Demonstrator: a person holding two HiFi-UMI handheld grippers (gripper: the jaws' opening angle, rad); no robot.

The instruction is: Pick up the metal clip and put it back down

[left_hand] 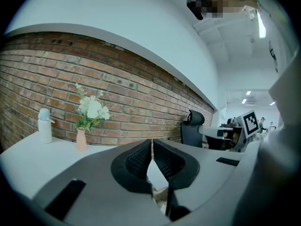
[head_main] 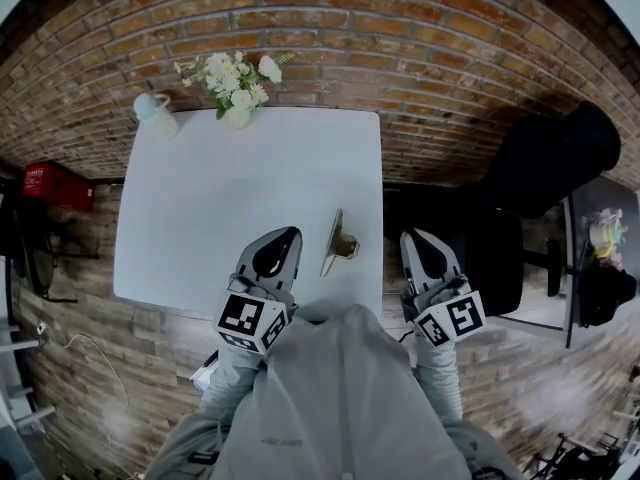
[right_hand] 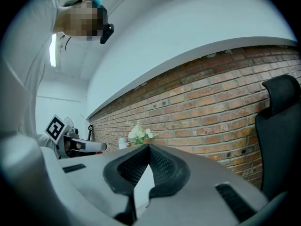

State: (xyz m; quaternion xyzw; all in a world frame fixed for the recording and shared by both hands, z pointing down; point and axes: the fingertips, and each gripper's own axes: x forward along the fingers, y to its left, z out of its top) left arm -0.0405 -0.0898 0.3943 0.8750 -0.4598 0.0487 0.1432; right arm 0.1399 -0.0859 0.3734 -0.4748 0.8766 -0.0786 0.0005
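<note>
The metal clip (head_main: pixel 338 243), brass-coloured and long, lies on the white table (head_main: pixel 220 208) close to its front right corner. My left gripper (head_main: pixel 283 238) hovers over the table's front edge just left of the clip, its jaws closed tip to tip with nothing between them (left_hand: pixel 151 144). My right gripper (head_main: pixel 416 240) is to the right of the clip, beyond the table's right edge, and is shut and empty too (right_hand: pixel 148 148). Neither gripper touches the clip. Both gripper views look level toward the brick wall, and the clip is not clearly visible in either.
A vase of white flowers (head_main: pixel 238 83) and a white bottle (head_main: pixel 155 111) stand at the table's far edge by the brick wall (head_main: pixel 420 58). A black office chair (head_main: pixel 545 158) is at the right, a red box (head_main: pixel 55 183) on the floor at the left.
</note>
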